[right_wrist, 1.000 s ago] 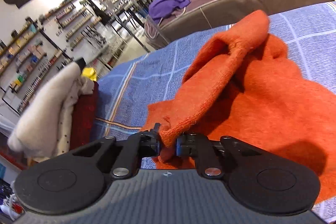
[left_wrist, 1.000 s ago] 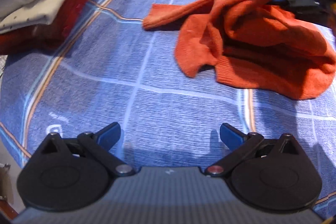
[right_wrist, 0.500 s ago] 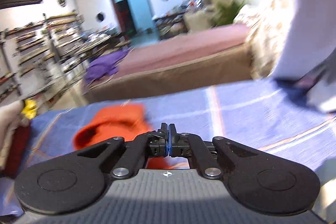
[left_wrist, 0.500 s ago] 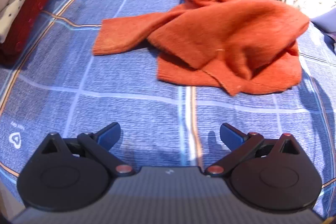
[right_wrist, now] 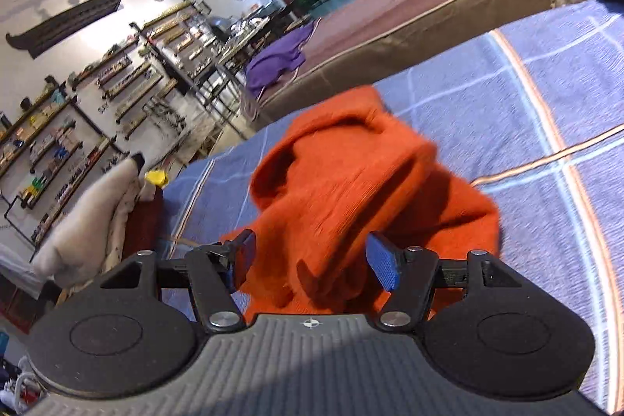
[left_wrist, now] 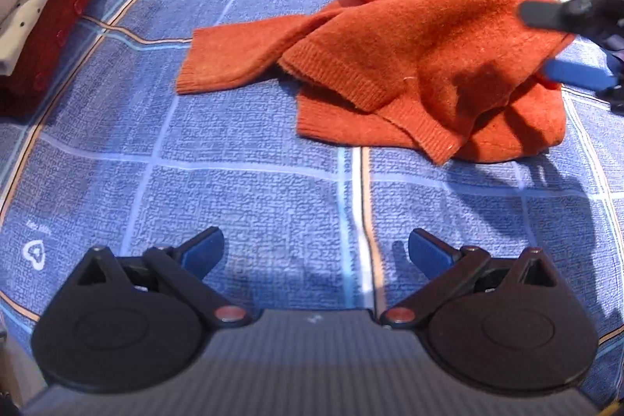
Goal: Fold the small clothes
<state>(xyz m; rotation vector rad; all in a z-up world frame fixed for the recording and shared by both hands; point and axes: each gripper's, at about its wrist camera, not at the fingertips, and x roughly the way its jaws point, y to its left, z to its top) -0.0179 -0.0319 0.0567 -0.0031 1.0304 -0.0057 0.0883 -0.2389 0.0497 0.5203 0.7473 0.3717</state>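
Orange sweater (left_wrist: 421, 57): one, crumpled in a heap on the blue checked blanket (left_wrist: 241, 190), one sleeve stretched flat toward the left. Stack of folded clothes (left_wrist: 43, 10) at the blanket's left edge: three layers counted, cream on top, dotted white below, dark red at the bottom. One purple garment (right_wrist: 277, 61) on the brown bed (right_wrist: 429, 10) beyond. Two hand-held grippers. Left hand-held gripper (left_wrist: 316, 252): jaws wide, nothing between, over bare blanket near the sweater. Right hand-held gripper (right_wrist: 310, 260): jaws just opened wide, pads clear of the cloth, sweater's near edge lying below and between; blurred at the right edge of the left view.
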